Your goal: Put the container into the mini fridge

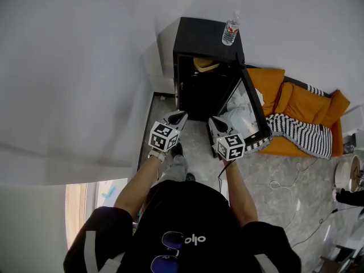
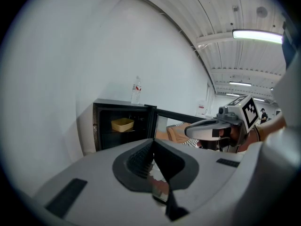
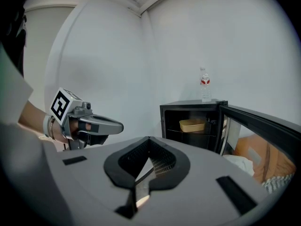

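While one yellow container (image 1: 205, 65) sits on the upper shelf inside the open mini fridge (image 1: 202, 36), one water bottle (image 1: 230, 29) stands on top. Two grippers hover in front, the left gripper (image 1: 180, 116) and the right gripper (image 1: 214, 121), both clenched on nothing.

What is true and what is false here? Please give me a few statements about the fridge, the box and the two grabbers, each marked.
1. The mini fridge stands open. True.
2. The yellow container lies on the floor. False: it sits on a shelf inside the fridge.
3. A water bottle stands on top of the fridge. True.
4. The right gripper holds the container. False: its jaws are together on nothing.
5. The left gripper is shut and empty. True.
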`<action>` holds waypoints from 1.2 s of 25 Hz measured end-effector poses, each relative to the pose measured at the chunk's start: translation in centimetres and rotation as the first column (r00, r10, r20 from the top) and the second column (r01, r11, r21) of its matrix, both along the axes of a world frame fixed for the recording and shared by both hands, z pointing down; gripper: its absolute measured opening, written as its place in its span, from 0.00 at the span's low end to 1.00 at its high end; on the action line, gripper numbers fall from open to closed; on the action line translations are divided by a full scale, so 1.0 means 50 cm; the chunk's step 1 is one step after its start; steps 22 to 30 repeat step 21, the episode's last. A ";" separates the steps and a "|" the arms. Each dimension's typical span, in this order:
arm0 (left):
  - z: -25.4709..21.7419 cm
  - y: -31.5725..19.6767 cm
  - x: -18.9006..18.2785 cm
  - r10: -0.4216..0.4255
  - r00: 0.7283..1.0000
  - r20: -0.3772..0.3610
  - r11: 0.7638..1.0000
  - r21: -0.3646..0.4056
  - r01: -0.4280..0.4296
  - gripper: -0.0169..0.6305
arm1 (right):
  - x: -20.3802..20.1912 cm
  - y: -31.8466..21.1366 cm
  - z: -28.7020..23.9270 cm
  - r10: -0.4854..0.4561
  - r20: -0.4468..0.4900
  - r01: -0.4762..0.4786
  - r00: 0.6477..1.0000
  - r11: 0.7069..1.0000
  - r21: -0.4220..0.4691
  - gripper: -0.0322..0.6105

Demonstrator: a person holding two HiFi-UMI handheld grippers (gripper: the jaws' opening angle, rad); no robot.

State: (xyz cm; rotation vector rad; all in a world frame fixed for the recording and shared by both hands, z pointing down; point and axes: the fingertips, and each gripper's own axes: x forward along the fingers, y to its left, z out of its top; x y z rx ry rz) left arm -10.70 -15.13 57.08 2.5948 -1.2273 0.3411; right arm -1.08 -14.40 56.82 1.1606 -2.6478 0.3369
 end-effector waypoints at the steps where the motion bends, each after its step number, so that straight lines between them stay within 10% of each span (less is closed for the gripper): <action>1: 0.001 0.002 -0.001 -0.001 1.000 0.000 1.000 -0.001 0.001 0.04 | 0.000 0.002 0.000 0.000 0.000 0.000 1.000 1.000 0.000 0.06; 30: 0.001 0.008 0.001 -0.007 1.000 0.000 1.000 -0.004 0.007 0.04 | 0.006 0.007 0.001 0.001 0.010 -0.001 1.000 1.000 -0.002 0.06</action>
